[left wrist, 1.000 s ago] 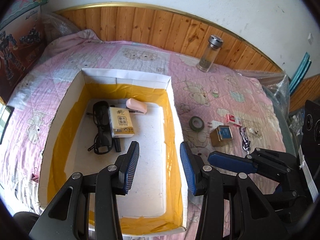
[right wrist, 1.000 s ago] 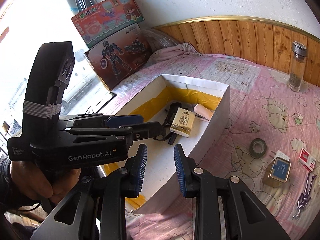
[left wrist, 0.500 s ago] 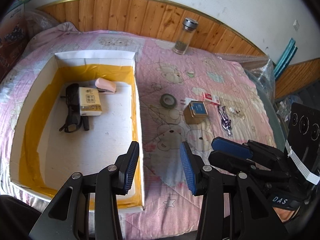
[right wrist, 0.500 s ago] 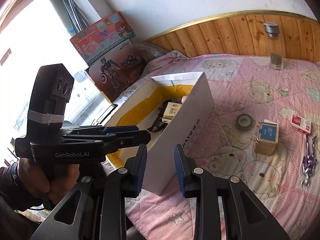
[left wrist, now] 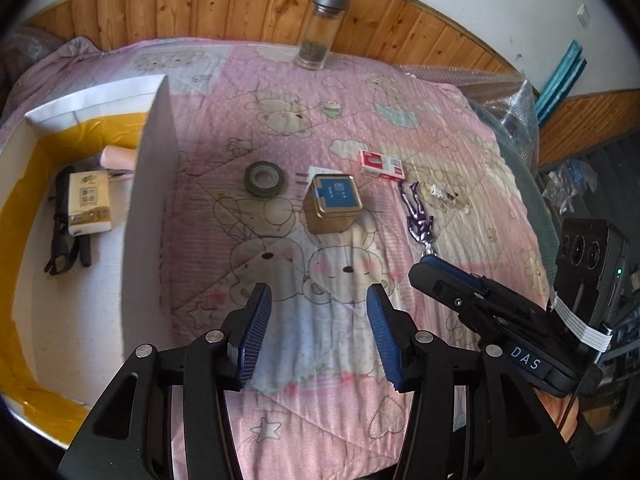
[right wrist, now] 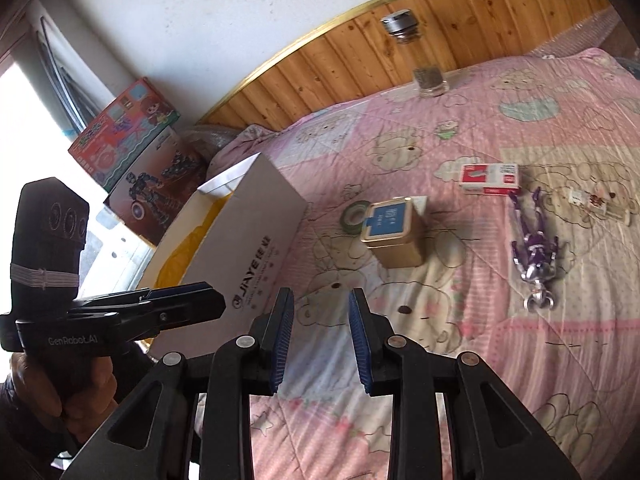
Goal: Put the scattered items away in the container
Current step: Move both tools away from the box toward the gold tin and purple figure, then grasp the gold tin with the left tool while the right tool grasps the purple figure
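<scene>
A white box with yellow lining (left wrist: 148,184) (right wrist: 256,236) sits on the left of the pink bed; inside it lie a tissue pack (left wrist: 89,208), black glasses (left wrist: 60,236) and a pink item (left wrist: 118,158). On the quilt lie a tape roll (left wrist: 265,178) (right wrist: 352,218), a gold tin with a blue lid (left wrist: 332,208) (right wrist: 394,234), a red-and-white small box (left wrist: 382,165) (right wrist: 490,178), a purple figure (left wrist: 418,222) (right wrist: 534,256) and a small clear item (right wrist: 596,202). My left gripper (left wrist: 318,326) is open and empty, short of the tin. My right gripper (right wrist: 321,332) is open and empty, also short of the tin.
A glass bottle with a metal cap (left wrist: 322,26) (right wrist: 420,56) stands at the wooden headboard. Toy boxes (right wrist: 136,152) lean by the window on the left. Bubble wrap (left wrist: 500,96) bunches at the bed's right edge. Each view shows the other gripper at its side.
Both grippers have swung right, away from over the box toward the loose items on the quilt. The tin and figure are now closer. Both stay open and empty.
</scene>
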`<state>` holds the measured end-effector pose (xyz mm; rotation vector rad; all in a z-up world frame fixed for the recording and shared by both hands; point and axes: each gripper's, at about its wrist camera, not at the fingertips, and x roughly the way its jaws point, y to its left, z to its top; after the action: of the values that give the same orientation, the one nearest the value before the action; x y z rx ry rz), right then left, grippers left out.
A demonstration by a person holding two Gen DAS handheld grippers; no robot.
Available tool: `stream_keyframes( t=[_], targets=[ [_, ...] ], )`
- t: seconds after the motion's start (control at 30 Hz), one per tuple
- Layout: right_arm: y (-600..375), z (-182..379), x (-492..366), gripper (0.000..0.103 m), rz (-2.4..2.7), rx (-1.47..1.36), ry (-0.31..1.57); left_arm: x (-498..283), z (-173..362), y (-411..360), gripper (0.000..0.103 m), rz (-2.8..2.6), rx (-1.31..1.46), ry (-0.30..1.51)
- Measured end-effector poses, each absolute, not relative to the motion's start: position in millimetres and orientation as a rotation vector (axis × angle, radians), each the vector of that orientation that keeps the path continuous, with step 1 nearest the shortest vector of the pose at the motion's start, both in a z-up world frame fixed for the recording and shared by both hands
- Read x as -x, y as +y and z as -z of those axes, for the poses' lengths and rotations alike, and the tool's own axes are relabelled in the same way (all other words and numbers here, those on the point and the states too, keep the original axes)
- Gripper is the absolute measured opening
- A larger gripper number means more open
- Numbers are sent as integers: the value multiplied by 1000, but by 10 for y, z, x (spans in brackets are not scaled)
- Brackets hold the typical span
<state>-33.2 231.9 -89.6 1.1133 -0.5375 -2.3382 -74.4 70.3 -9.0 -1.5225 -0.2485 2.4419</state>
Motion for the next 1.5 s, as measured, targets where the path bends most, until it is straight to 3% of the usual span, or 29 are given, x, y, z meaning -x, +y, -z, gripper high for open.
stream_keyframes(
  t=[0.13,0.33,0.43,0.53,0.77,0.93,1.07,1.27,1.5],
  targets=[
    [2676,999,415,39,2444,-1154,-611,1038,244,925,53,-2431,1542,-223],
    [3138,1214,620,41,2589,-1287,-674,1496,627,1147,53,-2421,1620,-205],
    [3196,1297,739,55,2656,-1360,-595,1689,817,1211,54,-2431,1654,-208],
    [3170,1347,867,62,2717,-1406,-442,1821,964,1264,56,-2444,1675,-198],
    [3010,1526,1100,64,2738,-1477,-250,1980,1095,1311,58,-2481,1660,-204],
    [2955,1614,1185,62,2717,-1499,-230,2089,1194,1287,57,-2500,1629,-245],
    [3018,1612,1191,31,2726,-1495,-281,2063,1186,1304,51,-2511,1599,-205],
    [3139,1571,1156,31,2667,-1464,-535,1925,1116,1193,51,-2500,1605,-279],
    [3086,1445,1094,30,2625,-1390,-625,1571,959,1088,51,-2497,1597,-330]
  ],
)
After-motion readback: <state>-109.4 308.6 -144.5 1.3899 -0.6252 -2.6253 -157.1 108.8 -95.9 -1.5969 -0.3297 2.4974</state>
